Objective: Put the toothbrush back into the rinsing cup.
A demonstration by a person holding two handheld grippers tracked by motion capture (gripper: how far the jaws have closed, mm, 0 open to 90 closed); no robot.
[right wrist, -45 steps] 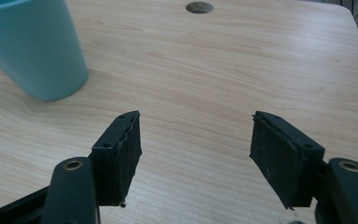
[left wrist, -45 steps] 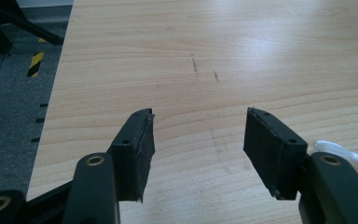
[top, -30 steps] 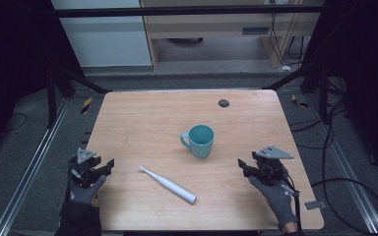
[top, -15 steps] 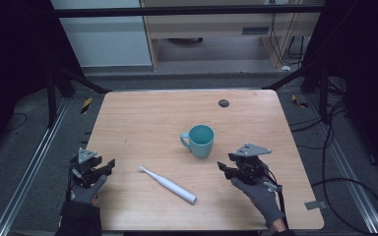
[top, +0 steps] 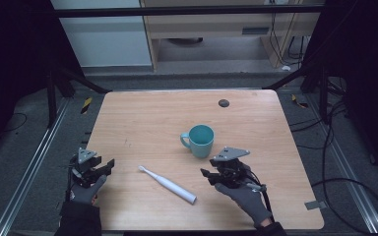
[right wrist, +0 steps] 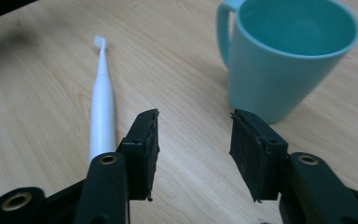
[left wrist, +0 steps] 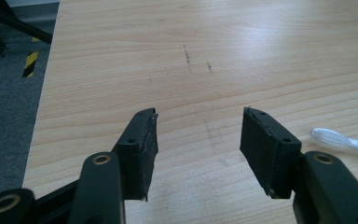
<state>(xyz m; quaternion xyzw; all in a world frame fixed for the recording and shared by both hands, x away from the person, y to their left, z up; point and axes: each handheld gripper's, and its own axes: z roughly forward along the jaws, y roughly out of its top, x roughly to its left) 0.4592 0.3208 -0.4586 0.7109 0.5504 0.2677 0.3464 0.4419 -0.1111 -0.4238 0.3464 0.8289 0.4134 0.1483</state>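
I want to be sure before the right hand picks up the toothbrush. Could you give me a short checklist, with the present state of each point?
1. Right claw open wide enough for the handle: ok, the jaws stand apart with nothing between them.
2. Toothbrush free to take: ok, it lies flat on the table, touching nothing.
3. Right claw lined up on it: not ok, in the right gripper view the toothbrush lies to the side of the jaws, not between them.
4. Mug out of the way: cannot tell, it stands upright close beside the right claw.
5. Left claw not interfering: ok, it is open at the table's edge, away from the toothbrush.
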